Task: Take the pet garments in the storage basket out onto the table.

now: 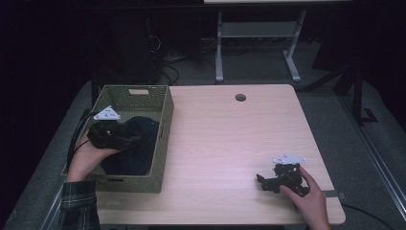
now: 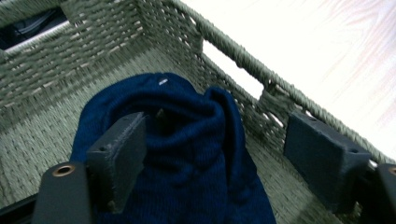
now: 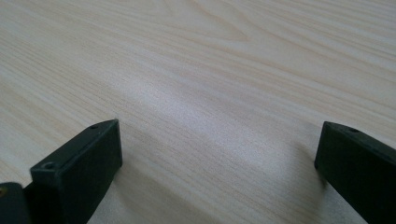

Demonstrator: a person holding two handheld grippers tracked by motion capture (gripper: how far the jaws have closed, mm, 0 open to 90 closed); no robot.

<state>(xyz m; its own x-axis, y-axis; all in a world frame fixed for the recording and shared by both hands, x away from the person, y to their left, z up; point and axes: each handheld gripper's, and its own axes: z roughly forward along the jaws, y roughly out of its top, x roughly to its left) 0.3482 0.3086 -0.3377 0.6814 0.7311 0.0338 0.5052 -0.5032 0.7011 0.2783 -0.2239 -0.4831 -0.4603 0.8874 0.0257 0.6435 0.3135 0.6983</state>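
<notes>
Left gripper (image 2: 219,154) spread wide, unclenched, over dark blue knit cloth (image 2: 187,154) bunched between the fingers (image 2: 119,156) inside woven basket (image 2: 42,74); one finger touching cloth.

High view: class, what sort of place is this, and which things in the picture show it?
Probably a lab or workshop set up for recording, not a home. A plain wooden table with a cable hole stands on grey floor; another desk frame and loose cables sit behind it in a dark room.

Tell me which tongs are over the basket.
The left tongs, above the navy cloth in the woven basket; the right tongs rest on bare table.
</notes>
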